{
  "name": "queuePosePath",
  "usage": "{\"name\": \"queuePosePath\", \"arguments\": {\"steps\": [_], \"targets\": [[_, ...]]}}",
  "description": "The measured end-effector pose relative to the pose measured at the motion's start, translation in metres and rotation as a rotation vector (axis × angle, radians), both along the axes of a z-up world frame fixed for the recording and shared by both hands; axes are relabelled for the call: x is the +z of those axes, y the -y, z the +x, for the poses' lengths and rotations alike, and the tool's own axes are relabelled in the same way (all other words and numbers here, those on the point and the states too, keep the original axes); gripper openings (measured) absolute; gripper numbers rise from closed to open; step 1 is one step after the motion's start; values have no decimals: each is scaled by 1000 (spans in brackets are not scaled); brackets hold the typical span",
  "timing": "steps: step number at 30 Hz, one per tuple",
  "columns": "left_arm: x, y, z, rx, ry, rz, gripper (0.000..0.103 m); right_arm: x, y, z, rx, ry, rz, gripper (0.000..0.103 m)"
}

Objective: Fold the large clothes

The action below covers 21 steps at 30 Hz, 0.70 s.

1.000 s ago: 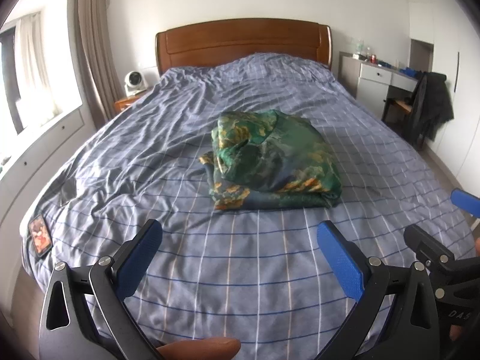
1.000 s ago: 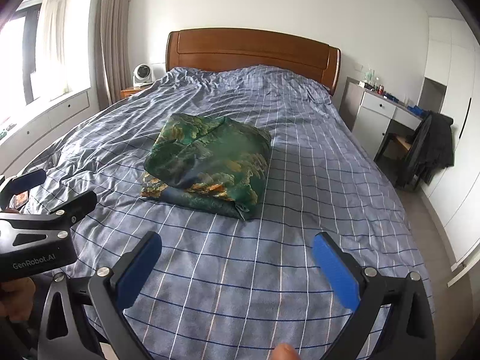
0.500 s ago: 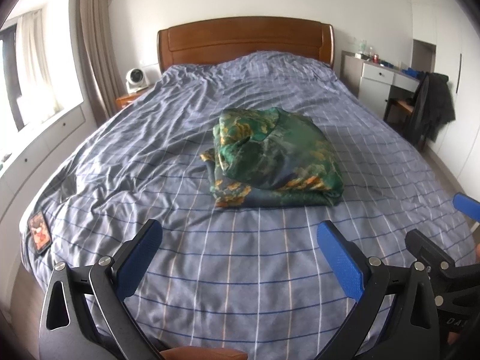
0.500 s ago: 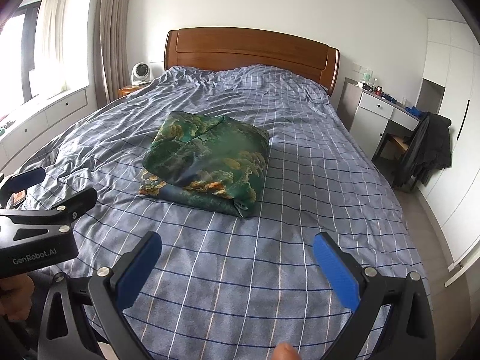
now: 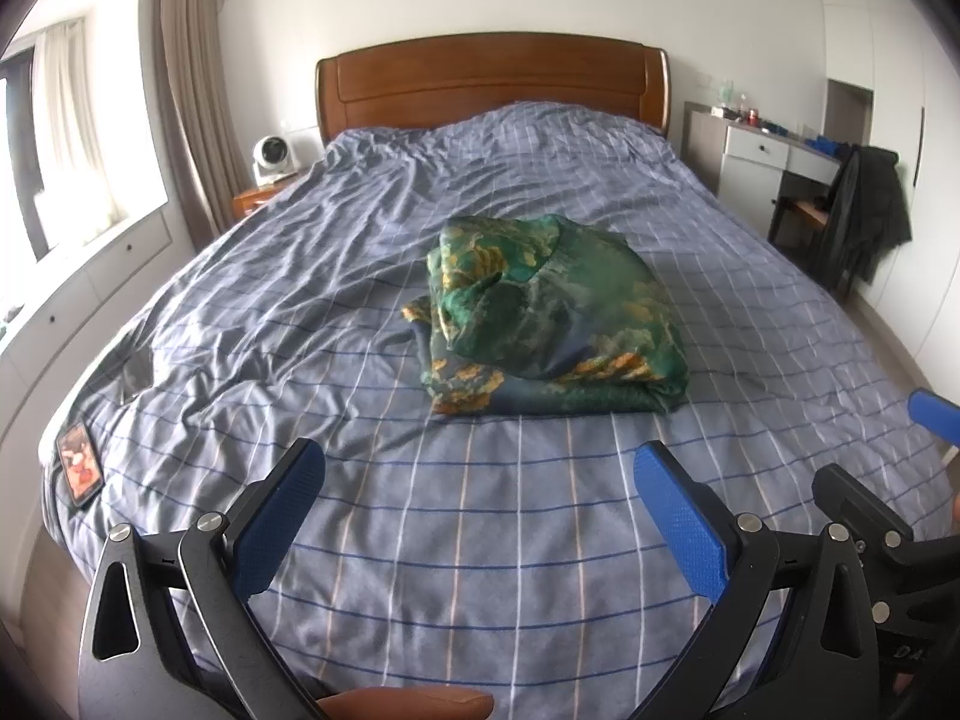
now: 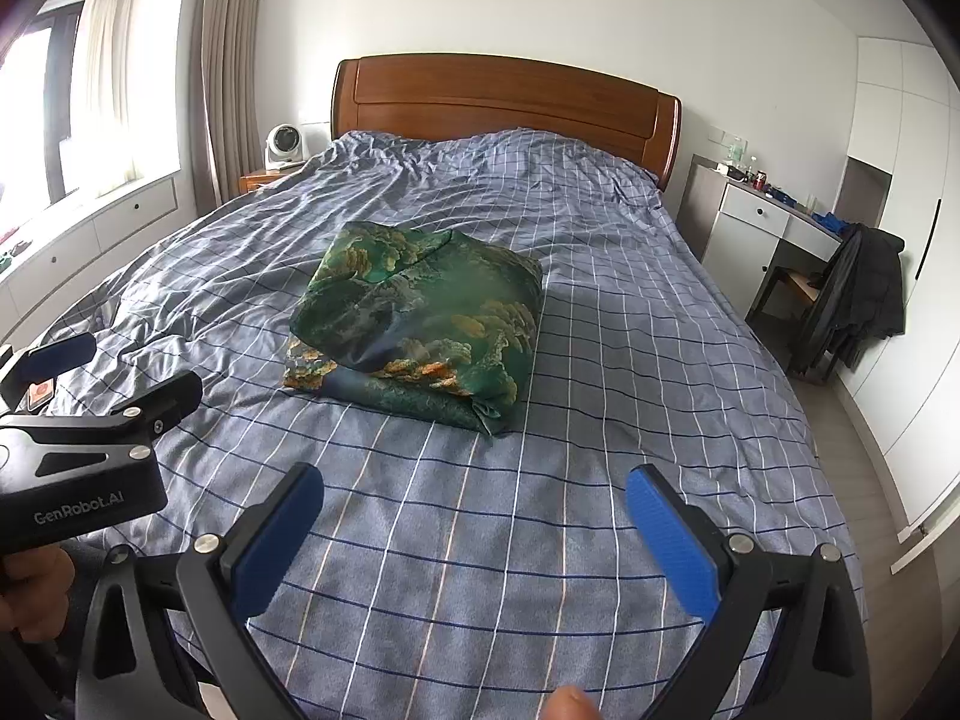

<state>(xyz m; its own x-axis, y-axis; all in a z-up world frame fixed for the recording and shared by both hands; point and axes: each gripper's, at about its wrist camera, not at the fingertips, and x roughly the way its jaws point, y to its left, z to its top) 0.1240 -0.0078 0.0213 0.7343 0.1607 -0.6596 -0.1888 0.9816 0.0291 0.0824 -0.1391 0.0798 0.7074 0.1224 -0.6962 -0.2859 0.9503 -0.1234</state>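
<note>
Two grippers were in play, and both hung over the foot of the bed with nothing between their blue pads. The left gripper (image 5: 477,501) had its jaws spread wide, and the right gripper (image 6: 474,525) stood spread just as wide. One garment was on the bed: a green patterned robe (image 5: 555,315) with gold and orange print, folded into a loose bundle and lying near the middle of the blue checked duvet (image 5: 456,540), well apart from both grippers. One wooden headboard (image 5: 492,78) closed the far end of the bed. One small white fan (image 5: 275,157) sat on the bedside table at the left, one white desk (image 6: 774,222) stood to the right, and one dark jacket (image 6: 858,294) hung over the chair beside it.

The left wrist view alone showed a phone (image 5: 78,465) with a picture on its back lying at the near left corner of the duvet, plain and whole; in the right wrist view only a small part of it peeped out behind the left gripper's body. The right wrist view alone showed the "GenRobot.AI" lettering on that body and a hand (image 6: 33,594) gripping it from below. The left wrist view caught only the tip and frame of the right gripper at its right edge
</note>
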Motion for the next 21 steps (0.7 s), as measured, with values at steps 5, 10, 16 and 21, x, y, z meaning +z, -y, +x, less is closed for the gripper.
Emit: {"name": "queuePosePath", "arguments": {"steps": [5,10,16,21], "targets": [[0,0,0,-2,-1,1,103,0,0,0,0,-1,-1,103],[0,1,0,-2,-3,0,103,-1,0,0,-7,-9,3,103],[-1,1,1,-12,-5,5,103,-1,0,0,-7,-10,3,103],[-3,1,1,-23,2,-5,103,-3,3,1,-10,-20,7,103]]}}
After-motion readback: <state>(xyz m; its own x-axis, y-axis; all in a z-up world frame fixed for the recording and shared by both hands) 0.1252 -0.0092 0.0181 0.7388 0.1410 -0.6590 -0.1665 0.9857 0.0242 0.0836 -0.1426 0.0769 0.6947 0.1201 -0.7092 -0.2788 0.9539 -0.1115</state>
